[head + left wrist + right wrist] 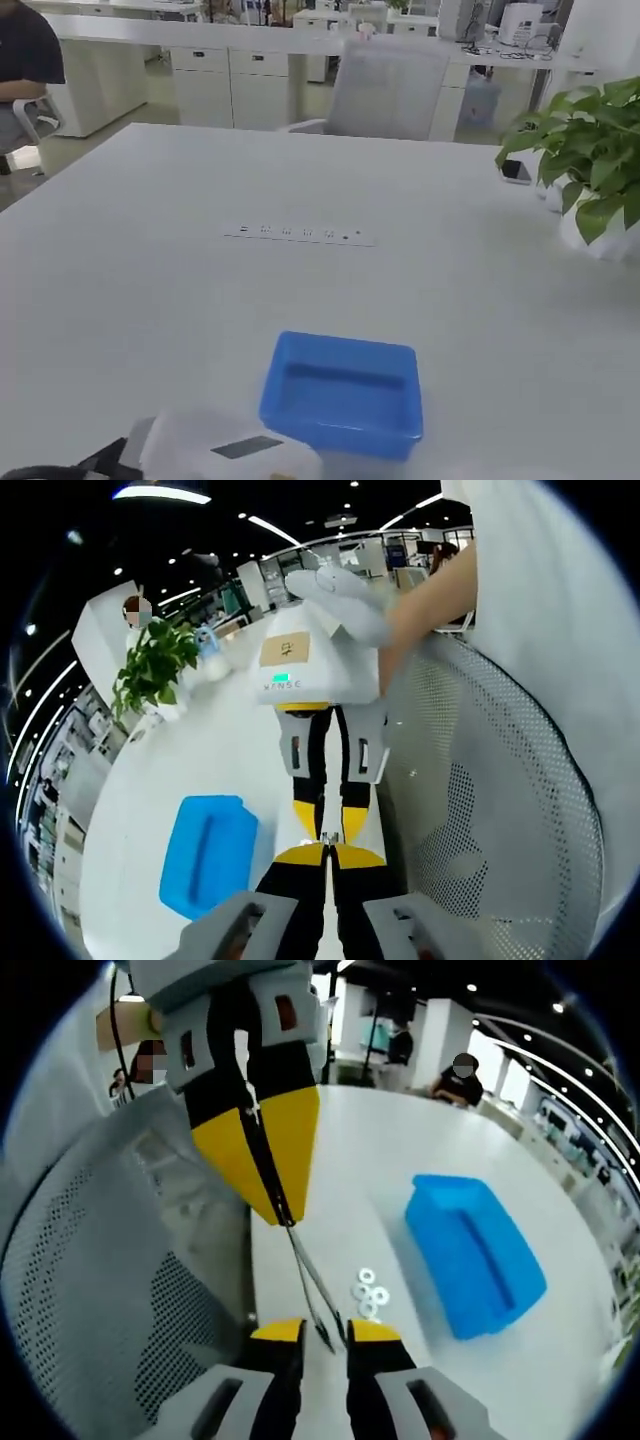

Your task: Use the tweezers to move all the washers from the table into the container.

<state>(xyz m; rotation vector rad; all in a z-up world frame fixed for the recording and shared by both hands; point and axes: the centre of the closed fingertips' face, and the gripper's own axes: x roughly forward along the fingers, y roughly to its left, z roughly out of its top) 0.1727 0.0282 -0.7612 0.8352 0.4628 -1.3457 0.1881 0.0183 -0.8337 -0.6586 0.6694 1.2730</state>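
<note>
Head view, table: a wide white table point(150, 280) in an open office.
Head view, container: a blue container point(342, 392) sits on the table near the lower edge of the picture.
Head view, further back: a power strip point(300, 234) lies flat at mid-table. A leafy plant point(590, 140) stands at the right edge with a phone point(516, 172) just beside it. A grey chair point(385, 85) stands behind the table.

Left gripper view, left gripper: the left gripper point(328, 855) rises from below, its yellow tips drawn close together.
Left gripper view, right gripper: the right gripper point(330, 820) comes down from above, tip to tip with the left one. A gloved hand point(335, 595) holds it.
Left gripper view, surroundings: the container is on the table to the left of both grippers, and a mesh chair back point(500, 810) is to the right.

Right gripper view, tweezers: the left gripper's jaws are clamped on the upper end of the tweezers point(308, 1280). The two thin arms of the tweezers run down into the right gripper's gap.
Right gripper view, right gripper: its jaws stand a narrow gap apart with the tweezer tips between them. I cannot tell whether they touch.
Right gripper view, washers: a small cluster of washers point(368, 1295) lies on the table just beside the tweezer tips, between them and the container and outside it.
</note>
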